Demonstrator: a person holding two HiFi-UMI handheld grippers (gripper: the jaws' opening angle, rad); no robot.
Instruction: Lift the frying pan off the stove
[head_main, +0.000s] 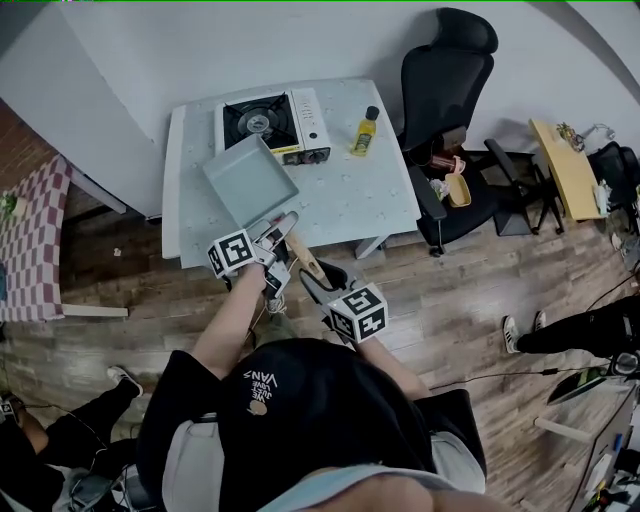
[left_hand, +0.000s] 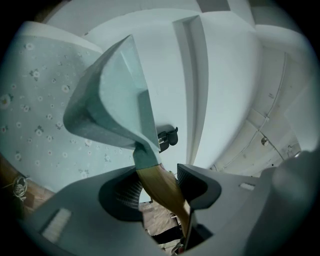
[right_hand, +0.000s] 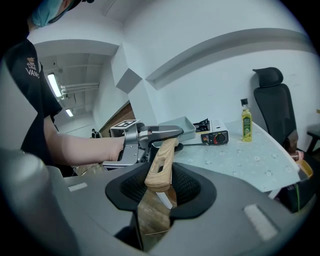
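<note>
The square grey-green frying pan (head_main: 250, 180) hangs tilted in the air over the table's front left part, away from the stove (head_main: 272, 123), whose burner is bare. Its wooden handle (head_main: 303, 258) points back toward me. My left gripper (head_main: 281, 232) is shut on the handle close to the pan (left_hand: 110, 105), with the wood (left_hand: 161, 186) running between its pads. My right gripper (head_main: 316, 281) is shut on the handle's free end (right_hand: 161, 167). In the right gripper view the left gripper (right_hand: 150, 134) and the pan (right_hand: 183, 125) show just ahead.
A yellow oil bottle (head_main: 366, 131) stands right of the stove on the pale table (head_main: 350, 205). A black office chair (head_main: 447, 70) is at the table's right. The wall runs behind the table. People's legs and shoes are on the wooden floor around me.
</note>
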